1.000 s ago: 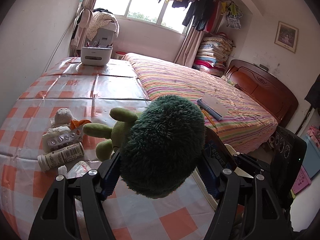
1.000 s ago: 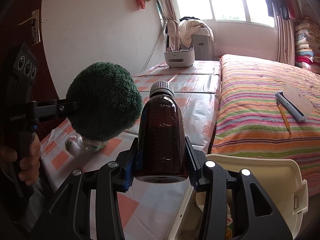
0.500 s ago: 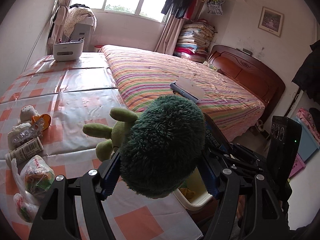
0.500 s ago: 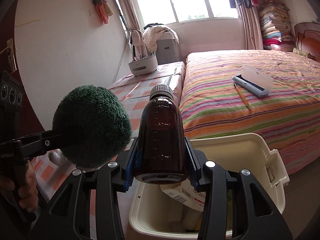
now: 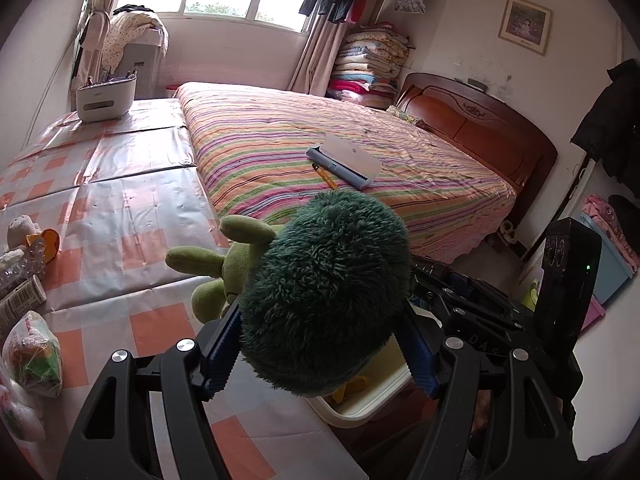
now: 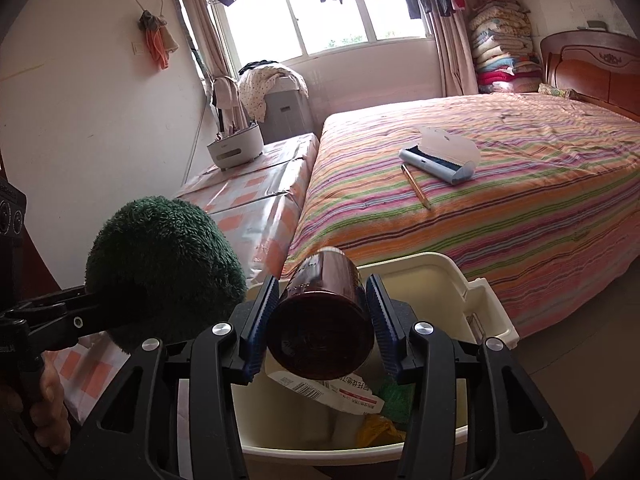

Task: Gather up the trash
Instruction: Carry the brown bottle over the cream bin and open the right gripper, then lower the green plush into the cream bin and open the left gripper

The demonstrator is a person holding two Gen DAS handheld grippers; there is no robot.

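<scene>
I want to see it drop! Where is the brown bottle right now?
In the right wrist view, the brown bottle tips between the just-opened jaws of the right gripper, above the cream bin beside the striped bed.

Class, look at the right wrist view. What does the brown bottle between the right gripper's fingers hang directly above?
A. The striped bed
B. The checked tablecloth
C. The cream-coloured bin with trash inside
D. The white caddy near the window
C: the brown bottle, tipped neck-away between the right gripper's just-opened jaws, sits over the cream bin, where a barcoded carton already lies.
</scene>
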